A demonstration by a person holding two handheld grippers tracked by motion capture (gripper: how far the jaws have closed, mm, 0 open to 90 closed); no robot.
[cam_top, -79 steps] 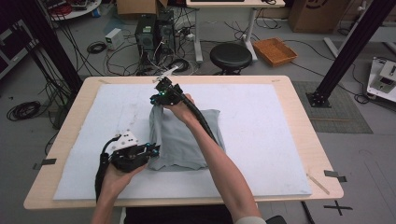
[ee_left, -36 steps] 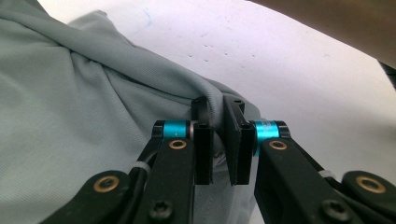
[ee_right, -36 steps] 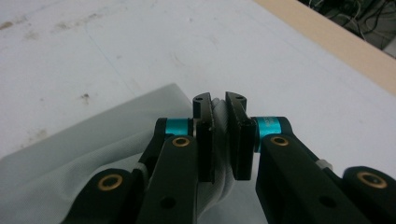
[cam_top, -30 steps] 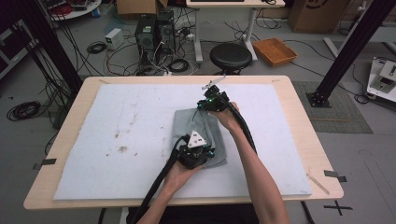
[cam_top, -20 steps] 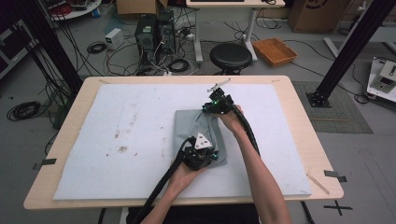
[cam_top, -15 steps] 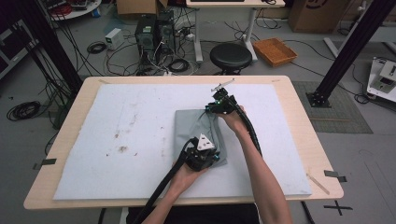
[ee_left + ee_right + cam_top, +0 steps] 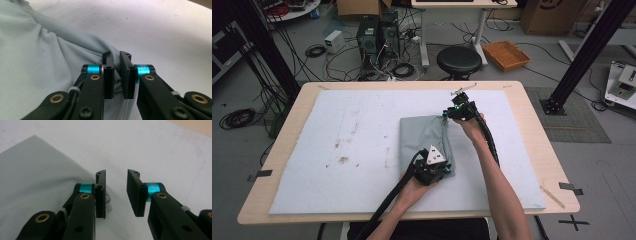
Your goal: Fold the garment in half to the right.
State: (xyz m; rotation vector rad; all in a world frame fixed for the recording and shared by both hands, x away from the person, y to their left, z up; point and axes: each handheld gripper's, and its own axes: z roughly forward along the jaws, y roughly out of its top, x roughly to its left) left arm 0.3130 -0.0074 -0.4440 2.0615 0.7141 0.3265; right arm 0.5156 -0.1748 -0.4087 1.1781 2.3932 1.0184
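White matting point(image 7: 362, 150) bears grey cloth point(image 7: 422, 137), left tongs point(image 7: 117, 75) pinching it, right tongs point(image 7: 116, 192) released.

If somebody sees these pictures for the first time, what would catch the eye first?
Probably the folded grey cloth in the middle of the white mat. The left claw is shut on its near right corner, while the right claw stands open over the mat beside the far right corner.
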